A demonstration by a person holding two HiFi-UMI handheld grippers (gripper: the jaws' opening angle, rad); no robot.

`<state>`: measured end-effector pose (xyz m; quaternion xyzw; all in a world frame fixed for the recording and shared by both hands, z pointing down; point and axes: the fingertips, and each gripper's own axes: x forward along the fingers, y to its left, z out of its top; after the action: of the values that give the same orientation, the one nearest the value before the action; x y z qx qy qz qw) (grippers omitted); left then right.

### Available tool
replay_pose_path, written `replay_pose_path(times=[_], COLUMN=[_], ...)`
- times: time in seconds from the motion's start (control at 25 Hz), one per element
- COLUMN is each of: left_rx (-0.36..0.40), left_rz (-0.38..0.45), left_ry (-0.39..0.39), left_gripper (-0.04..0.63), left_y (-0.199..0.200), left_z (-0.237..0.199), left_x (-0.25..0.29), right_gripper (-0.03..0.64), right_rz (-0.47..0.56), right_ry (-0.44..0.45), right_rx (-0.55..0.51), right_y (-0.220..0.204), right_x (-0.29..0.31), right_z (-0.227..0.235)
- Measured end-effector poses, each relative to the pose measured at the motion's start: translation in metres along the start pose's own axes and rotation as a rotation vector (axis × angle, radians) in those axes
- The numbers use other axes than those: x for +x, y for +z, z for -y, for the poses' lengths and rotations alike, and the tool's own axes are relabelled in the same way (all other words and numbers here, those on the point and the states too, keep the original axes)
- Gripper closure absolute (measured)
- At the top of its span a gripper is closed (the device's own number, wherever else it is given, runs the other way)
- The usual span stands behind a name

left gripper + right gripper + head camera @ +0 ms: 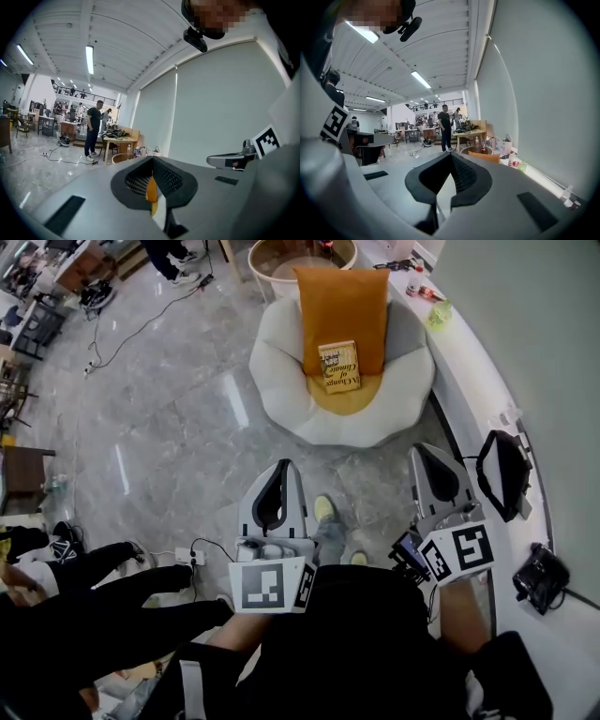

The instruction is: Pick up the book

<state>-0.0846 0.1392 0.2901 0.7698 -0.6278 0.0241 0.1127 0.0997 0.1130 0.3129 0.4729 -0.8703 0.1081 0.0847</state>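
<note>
Approach stage of the pick-up; nothing grasped yet. Book [339, 366] leaning, cover outward, against orange back cushion [342, 301], lower edge on yellow seat pad [349, 401], near the middle of white armchair [281, 381], well apart from both tools. Left gripper [282, 465] pressed together and empty, aimed toward the chair's front edge. Right gripper [424, 450] likewise pressed together and empty, off the chair's right side. Next move, by judgement: closing the gap to the seat, parting one pair of jaws, then pinching the book's free upper or side edge, with its back apparently flat on the cushion. Book absent from both gripper views; only a sliver of orange visible through the left tips. Book's thickness and footing on the pad hard to read. Lower head view blocked by dark clothing.
</note>
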Motion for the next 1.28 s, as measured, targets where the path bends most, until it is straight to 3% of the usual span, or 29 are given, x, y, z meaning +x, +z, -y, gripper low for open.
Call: replay_pose_path(times=[0.16,1.28], left_rx=[-0.032,0.0], left_rz=[0.004,0.036], left_ry=[0.01,-0.022], left_gripper=[0.583,0.583], left_y=[-0.001,0.037], left_z=[-0.014,-0.081], left_x=[0.01,0.068], right_gripper=[0.607,0.607], right_rz=[-0.004,0.023], right_ry=[-0.007,-0.044], right_rx=[-0.001,-0.045], right_y=[0.007,0.041], right_x=[0.015,0.1], right_z=[0.001,-0.005])
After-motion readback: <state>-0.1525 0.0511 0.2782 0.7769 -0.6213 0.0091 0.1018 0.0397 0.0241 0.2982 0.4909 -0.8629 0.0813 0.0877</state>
